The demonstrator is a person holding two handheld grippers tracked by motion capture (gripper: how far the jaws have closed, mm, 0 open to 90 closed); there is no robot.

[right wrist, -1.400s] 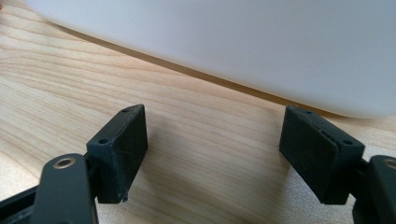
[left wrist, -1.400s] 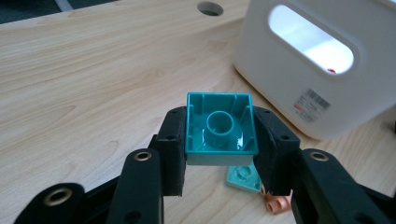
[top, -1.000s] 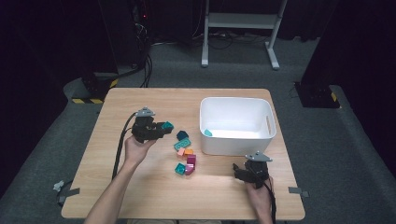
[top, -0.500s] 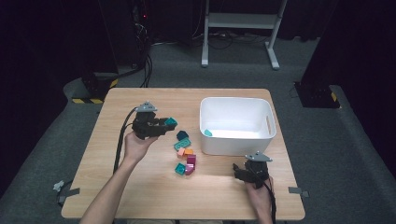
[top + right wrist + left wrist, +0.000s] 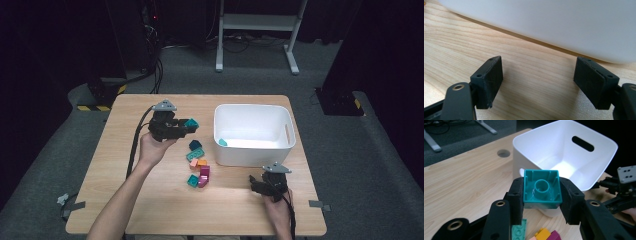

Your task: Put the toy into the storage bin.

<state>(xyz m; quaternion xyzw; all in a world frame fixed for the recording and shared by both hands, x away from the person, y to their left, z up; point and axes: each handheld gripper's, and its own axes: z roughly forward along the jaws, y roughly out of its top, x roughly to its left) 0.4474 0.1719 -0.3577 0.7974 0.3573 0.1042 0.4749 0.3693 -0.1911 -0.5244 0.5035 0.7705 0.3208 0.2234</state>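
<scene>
My left gripper [image 5: 189, 124] is shut on a teal toy brick [image 5: 542, 189], hollow underside toward the camera, lifted above the table left of the white bin [image 5: 252, 115]. In the left gripper view the bin [image 5: 584, 167] stands just beyond the brick. A small teal piece [image 5: 222, 142] lies inside the bin. Several loose bricks rest on the table below the left gripper: a dark teal one [image 5: 195, 145], a flat teal one [image 5: 195, 155], an orange one [image 5: 201, 163], a magenta one [image 5: 204, 175]. My right gripper [image 5: 260, 186] rests near the front right, open with nothing between its jaws [image 5: 537, 82].
The wooden table [image 5: 115, 165] has free room at its left and front. A round cable hole [image 5: 503, 153] sits in the tabletop beside the bin. The bin's wall [image 5: 564, 27] rises right ahead of the right gripper. Cables trail from both grippers.
My left gripper has risen with the teal brick and shifted right toward the bin. The right gripper has stayed put.
</scene>
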